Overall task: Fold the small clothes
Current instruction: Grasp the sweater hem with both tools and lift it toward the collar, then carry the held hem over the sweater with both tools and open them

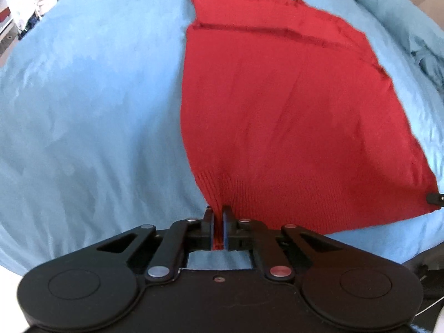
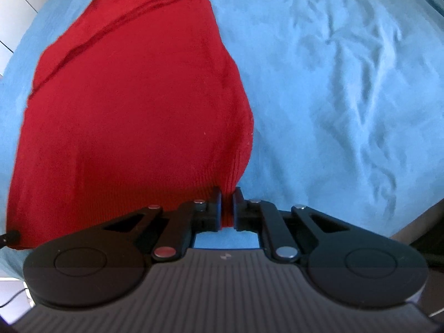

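Observation:
A red knit garment lies spread on a light blue sheet, with its ribbed hem nearest me. My left gripper is shut on the hem's left corner. My right gripper is shut on the hem's right corner of the same red garment. The right gripper's tip also shows at the right edge of the left wrist view, and the left gripper's tip shows at the left edge of the right wrist view. The garment's far part shows a fold line across it.
The blue sheet is wrinkled to the right of the garment. Its near edge drops off just behind both grippers. Room clutter shows beyond the sheet at the far left.

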`<state>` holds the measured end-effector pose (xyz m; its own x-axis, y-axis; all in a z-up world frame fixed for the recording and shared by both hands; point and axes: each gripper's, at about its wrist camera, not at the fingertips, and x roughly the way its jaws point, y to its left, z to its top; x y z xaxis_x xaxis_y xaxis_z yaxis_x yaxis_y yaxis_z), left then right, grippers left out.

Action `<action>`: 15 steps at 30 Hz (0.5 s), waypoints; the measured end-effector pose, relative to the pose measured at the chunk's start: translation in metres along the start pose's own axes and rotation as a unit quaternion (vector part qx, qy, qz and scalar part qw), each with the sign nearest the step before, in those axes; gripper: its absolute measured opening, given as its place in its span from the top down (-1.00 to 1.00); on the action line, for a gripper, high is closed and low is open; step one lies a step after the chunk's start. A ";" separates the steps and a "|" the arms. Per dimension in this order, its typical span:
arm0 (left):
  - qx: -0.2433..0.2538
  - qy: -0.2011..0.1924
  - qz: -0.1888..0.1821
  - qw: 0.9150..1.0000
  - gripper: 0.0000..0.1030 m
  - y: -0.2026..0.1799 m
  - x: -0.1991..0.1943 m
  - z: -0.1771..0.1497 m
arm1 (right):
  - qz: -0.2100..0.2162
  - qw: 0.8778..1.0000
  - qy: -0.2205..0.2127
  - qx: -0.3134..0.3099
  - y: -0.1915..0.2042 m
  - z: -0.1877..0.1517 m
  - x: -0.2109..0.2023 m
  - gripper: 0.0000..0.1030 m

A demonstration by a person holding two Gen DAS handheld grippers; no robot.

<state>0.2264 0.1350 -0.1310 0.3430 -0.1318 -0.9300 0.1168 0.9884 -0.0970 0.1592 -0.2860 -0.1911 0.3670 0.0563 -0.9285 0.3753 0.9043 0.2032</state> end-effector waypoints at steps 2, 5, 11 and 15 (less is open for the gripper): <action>-0.008 -0.008 -0.008 1.000 0.89 -0.001 -0.015 0.010 | 0.014 1.000 -0.004 0.009 0.001 0.009 -0.018 0.57; -0.024 -0.029 -0.020 0.999 0.90 -0.002 -0.041 0.031 | 0.041 0.999 -0.016 0.023 0.006 0.028 -0.050 0.57; -0.033 -0.094 -0.056 0.993 0.90 -0.001 -0.086 0.100 | 0.085 0.993 -0.065 0.038 0.030 0.086 -0.110 0.57; -0.013 -0.136 -0.057 0.989 0.90 0.002 -0.098 0.164 | 0.106 0.987 -0.104 0.058 0.045 0.133 -0.135 0.57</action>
<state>0.3457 0.1376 0.0181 0.5678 -0.2550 -0.7827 0.1469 0.9669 -0.2085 0.2398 -0.3090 -0.0151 0.6094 0.1403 -0.7804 0.3619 0.8265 0.4312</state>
